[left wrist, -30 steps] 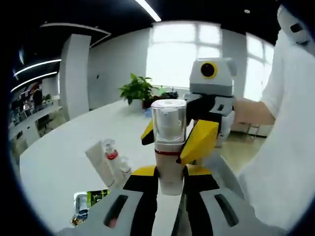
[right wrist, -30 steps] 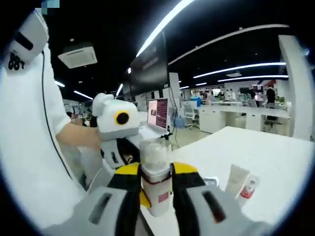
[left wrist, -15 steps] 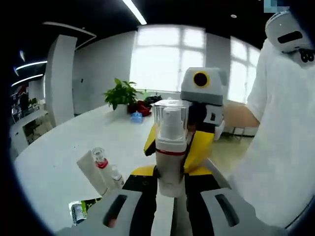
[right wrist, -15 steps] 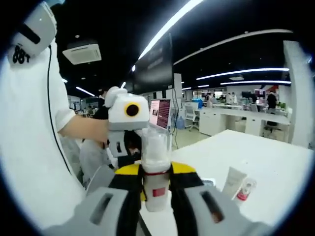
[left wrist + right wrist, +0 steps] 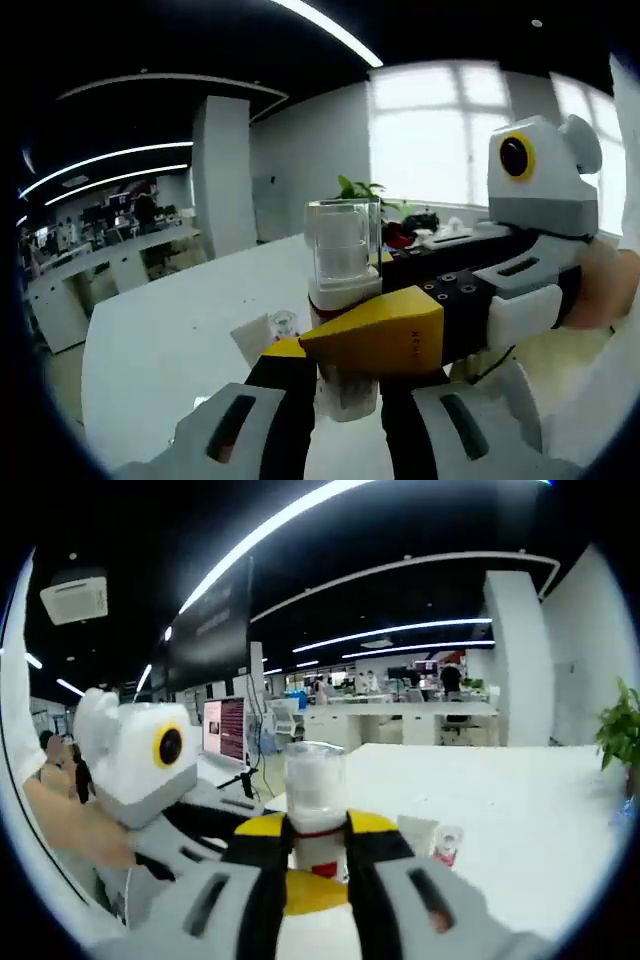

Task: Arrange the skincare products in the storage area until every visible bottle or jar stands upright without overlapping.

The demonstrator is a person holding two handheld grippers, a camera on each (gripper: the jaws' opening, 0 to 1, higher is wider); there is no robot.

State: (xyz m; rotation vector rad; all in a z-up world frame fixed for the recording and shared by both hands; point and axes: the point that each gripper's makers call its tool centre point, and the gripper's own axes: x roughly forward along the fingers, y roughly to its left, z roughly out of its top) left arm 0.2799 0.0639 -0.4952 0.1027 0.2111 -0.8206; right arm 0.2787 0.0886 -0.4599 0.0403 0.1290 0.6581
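Two grippers hold one small bottle up in the air, above a white table.

From the left gripper view, the left gripper (image 5: pixel 345 385) has its two black and yellow jaws pressed on the bottom part of the bottle (image 5: pixel 342 300). The bottle stands straight up. It has a clear cap (image 5: pixel 342 245) on top and a red ring under the cap. The right gripper (image 5: pixel 470 300) comes in from the right side, and its yellow jaw tip lies across the middle of the bottle (right in front of it). A hand (image 5: pixel 605 290) holds that gripper at the far right. Down on the white table (image 5: pixel 160 350), behind the bottle, lies a white tube (image 5: pixel 262 335). A green plant (image 5: pixel 362 190) sits far back by the window.

From the right gripper view, the right gripper (image 5: pixel 315 865) squeezes the same bottle (image 5: pixel 316 805) between its jaws, just under the clear cap (image 5: pixel 315 775). The left gripper (image 5: pixel 165 780) reaches in from the left, held by a hand (image 5: pixel 70 825). On the white table (image 5: pixel 520 820) to the right lies a white tube (image 5: pixel 425 838) with a small red-topped bottle (image 5: pixel 445 845) beside it.
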